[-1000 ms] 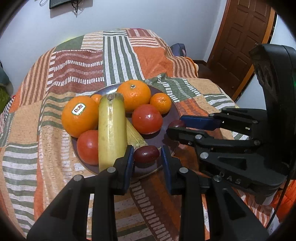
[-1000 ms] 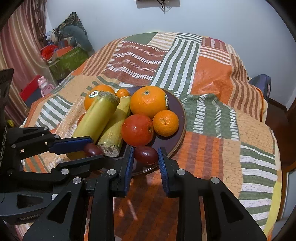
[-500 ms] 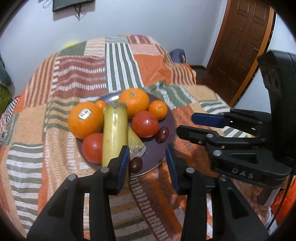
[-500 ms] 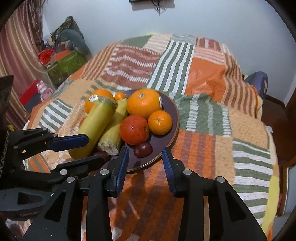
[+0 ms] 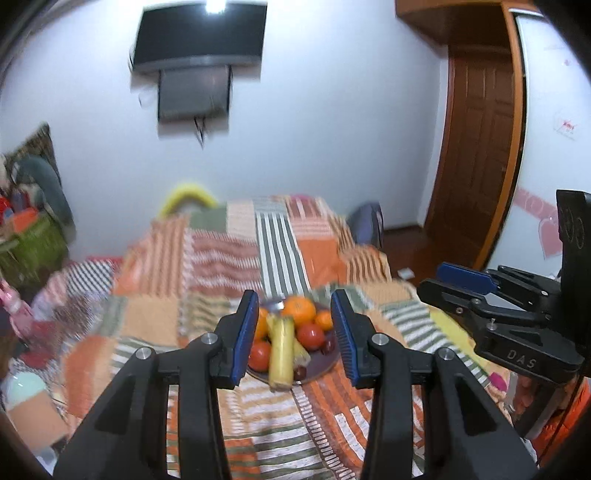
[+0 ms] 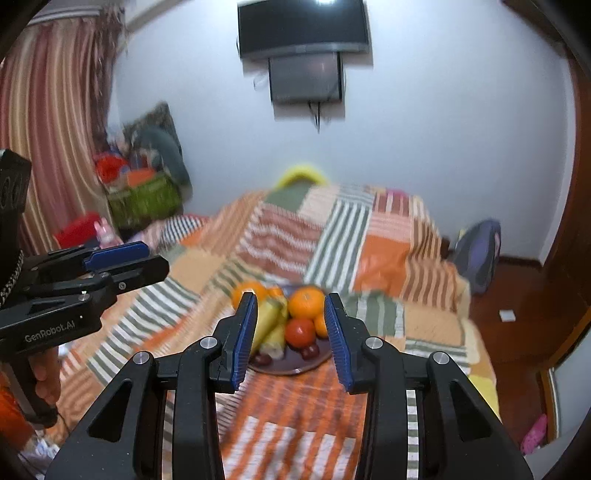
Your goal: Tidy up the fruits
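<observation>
fruits sit gathered on the dark plate [image 6: 291, 367], which rests on the striped patchwork cloth [image 6: 295, 424] well ahead of both grippers; nearest the lens, the right gripper [image 6: 291, 334] has its blue pads parted with nothing between them, released, and the left gripper [image 5: 294, 336] likewise stands parted and empty, the plate only framed in the gap beyond its pads; both sets of jaws have just been opening, and no fruit is between them; neither tool is touching plate or cloth; on the near rim lie two small dark grapes [image 6: 309, 351], one to each side of the cut banana pieces [image 6: 271, 325]; behind these a tomato [image 6: 300, 331], a second tomato [image 5: 259, 355] on the left side, then a large orange [image 6: 306, 302], a small mandarin [image 5: 324, 319] and another orange [image 6: 248, 291] at the far edge; the pile looks complete, so my judgement is that the step in hand is a clean withdrawal; to do it well, keep both tools lifting straight back and apart from one another, since the left gripper body hangs close at the right one's side; keep the pads clear of the cloth so no snag drags the plate, as round fruit near the rim would roll; farthest off, a dark screen [image 6: 303, 27] hangs on the white wall.
</observation>
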`<move>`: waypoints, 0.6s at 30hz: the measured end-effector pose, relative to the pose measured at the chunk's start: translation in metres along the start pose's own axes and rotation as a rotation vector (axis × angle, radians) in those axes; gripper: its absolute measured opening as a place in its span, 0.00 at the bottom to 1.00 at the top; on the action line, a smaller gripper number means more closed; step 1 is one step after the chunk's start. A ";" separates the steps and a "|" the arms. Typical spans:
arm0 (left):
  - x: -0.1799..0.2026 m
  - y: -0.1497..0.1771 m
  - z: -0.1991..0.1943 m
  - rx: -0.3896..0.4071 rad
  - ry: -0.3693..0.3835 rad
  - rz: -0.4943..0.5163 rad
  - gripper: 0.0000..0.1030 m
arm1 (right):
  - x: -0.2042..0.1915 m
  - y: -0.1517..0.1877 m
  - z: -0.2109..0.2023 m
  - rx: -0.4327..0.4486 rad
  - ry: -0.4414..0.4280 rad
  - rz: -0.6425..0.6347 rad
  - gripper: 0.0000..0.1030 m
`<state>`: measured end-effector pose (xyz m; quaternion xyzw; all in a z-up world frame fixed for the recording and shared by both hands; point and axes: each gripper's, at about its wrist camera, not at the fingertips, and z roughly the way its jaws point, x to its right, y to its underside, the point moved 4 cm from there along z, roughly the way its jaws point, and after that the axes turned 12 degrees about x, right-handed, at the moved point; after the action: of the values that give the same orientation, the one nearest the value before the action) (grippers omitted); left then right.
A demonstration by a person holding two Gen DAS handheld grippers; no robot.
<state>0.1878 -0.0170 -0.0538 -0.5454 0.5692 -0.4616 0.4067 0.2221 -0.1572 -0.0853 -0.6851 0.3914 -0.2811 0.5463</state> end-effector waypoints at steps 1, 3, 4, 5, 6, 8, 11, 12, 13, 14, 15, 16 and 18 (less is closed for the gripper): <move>-0.001 -0.005 -0.008 0.020 -0.002 0.003 0.41 | -0.006 -0.007 -0.010 0.030 -0.002 0.000 0.33; -0.001 -0.018 -0.034 0.074 -0.007 0.009 0.48 | -0.014 -0.018 -0.027 0.080 0.001 0.001 0.33; 0.000 -0.021 -0.041 0.092 -0.010 0.010 0.50 | -0.019 -0.023 -0.036 0.106 0.002 -0.001 0.33; 0.000 -0.026 -0.052 0.120 -0.018 0.013 0.55 | -0.023 -0.027 -0.045 0.133 0.005 0.000 0.33; 0.000 -0.030 -0.063 0.148 -0.026 0.016 0.58 | -0.028 -0.032 -0.055 0.163 0.006 0.004 0.33; 0.001 -0.036 -0.079 0.186 -0.033 0.026 0.60 | -0.033 -0.037 -0.066 0.198 0.003 0.015 0.33; 0.001 -0.041 -0.099 0.223 -0.032 0.026 0.65 | -0.038 -0.041 -0.077 0.236 0.005 0.033 0.40; 0.000 -0.042 -0.103 0.233 -0.032 0.025 0.68 | -0.040 -0.042 -0.081 0.247 0.009 0.034 0.43; 0.000 -0.044 -0.108 0.245 -0.035 0.025 0.69 | -0.041 -0.043 -0.083 0.259 0.017 0.032 0.50; -0.001 -0.044 -0.112 0.252 -0.039 0.026 0.73 | -0.043 -0.043 -0.084 0.269 0.026 0.029 0.53; -0.002 -0.045 -0.116 0.265 -0.048 0.026 0.78 | -0.044 -0.043 -0.086 0.277 0.032 0.026 0.53; -0.001 -0.045 -0.121 0.273 -0.054 0.026 0.80 | -0.046 -0.043 -0.087 0.280 0.035 0.023 0.55; -0.003 -0.045 -0.125 0.284 -0.062 0.020 0.88 | -0.047 -0.042 -0.089 0.289 0.042 0.024 0.61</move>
<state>0.0784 -0.0031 0.0200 -0.4907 0.4908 -0.5164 0.5017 0.1344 -0.1601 -0.0208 -0.5885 0.3661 -0.3423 0.6344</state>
